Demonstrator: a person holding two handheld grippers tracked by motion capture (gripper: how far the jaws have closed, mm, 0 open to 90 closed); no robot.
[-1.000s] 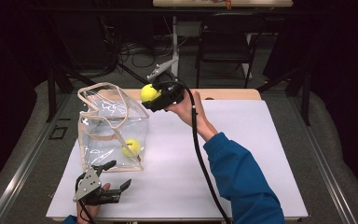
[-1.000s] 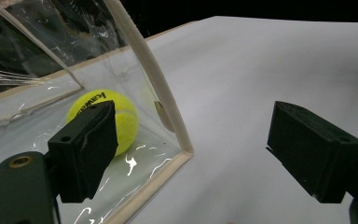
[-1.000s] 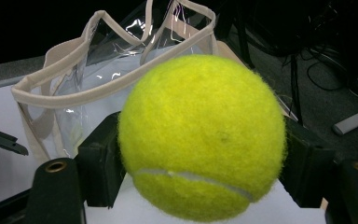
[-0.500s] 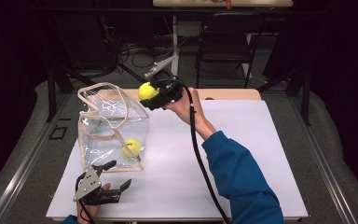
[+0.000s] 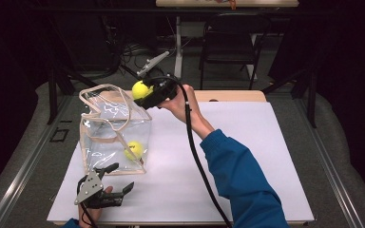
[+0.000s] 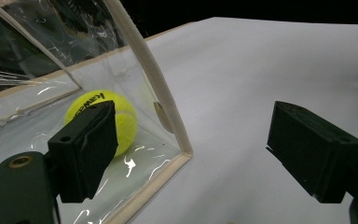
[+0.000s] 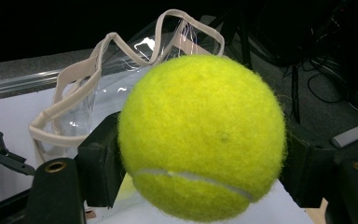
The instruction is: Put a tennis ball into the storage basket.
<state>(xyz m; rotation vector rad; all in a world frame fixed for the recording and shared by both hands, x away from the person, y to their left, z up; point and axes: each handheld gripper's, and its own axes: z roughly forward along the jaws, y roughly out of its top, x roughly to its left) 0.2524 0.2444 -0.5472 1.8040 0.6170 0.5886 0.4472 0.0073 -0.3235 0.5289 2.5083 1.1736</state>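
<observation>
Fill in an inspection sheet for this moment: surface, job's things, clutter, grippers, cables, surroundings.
Surface: white table top, bare wood strip at its far edge.
Job's things: clear bag upright at the table's left, mouth open, with one tennis ball inside; held tennis ball just above the bag's far right rim.
Clutter: nothing seen.
Grippers: right gripper shut on the held tennis ball; left gripper open, low by the bag's near corner, nothing between its fingers.
Cables: black cable trails along the blue sleeve.
Surroundings: dark room, chair and floor cables beyond the table.
</observation>
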